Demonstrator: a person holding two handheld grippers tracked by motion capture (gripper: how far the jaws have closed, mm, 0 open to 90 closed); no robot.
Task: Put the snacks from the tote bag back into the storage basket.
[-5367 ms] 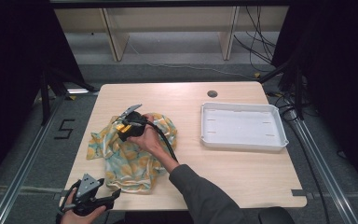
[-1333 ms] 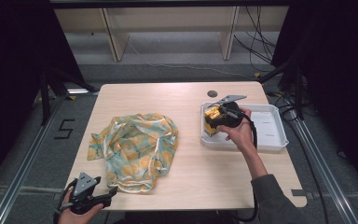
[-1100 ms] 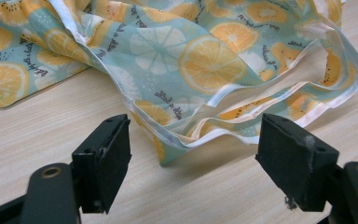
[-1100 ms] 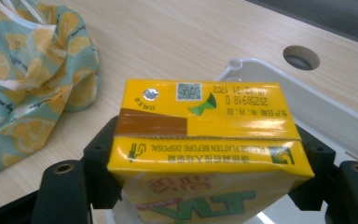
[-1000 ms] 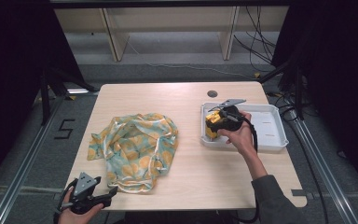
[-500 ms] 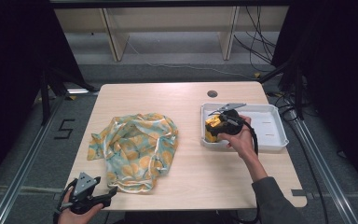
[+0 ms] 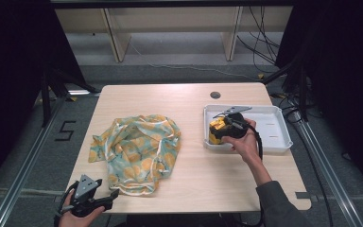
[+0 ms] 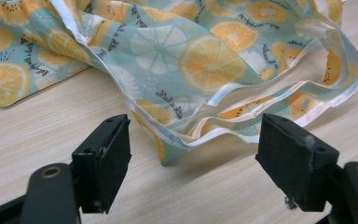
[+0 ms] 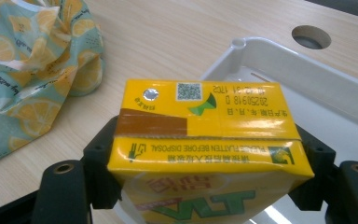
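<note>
Yellow cardboard sits between the fingers of the right gripper (image 7: 222,130): a drink carton (image 9: 205,140) with green lettering, a foil straw spot and a small square code on its top face. In the right gripper view both black pads press against the carton's two sides, so the fingers are clamped on it. From the high view, the carton (image 7: 216,132) is held at the left end of the white tray (image 7: 276,142), inside the tray's rim; whether its base rests on the tray floor cannot be told. The tray lies on the right half of the pale wooden counter (image 7: 170,97), just in front of a round cable hole (image 7: 215,94) in the counter top.

On the left half of the counter lies a crumpled cloth (image 7: 137,151), light blue-green with orange citrus slices and a white hem. The left gripper (image 7: 111,195) is held low at the counter's near left edge, just beside the cloth's near corner. In the left gripper view its fingers (image 8: 105,158) stand wide apart with nothing between them; the cloth's hemmed edge (image 8: 205,135) lies on the wood just ahead of them, not touching either pad.
</note>
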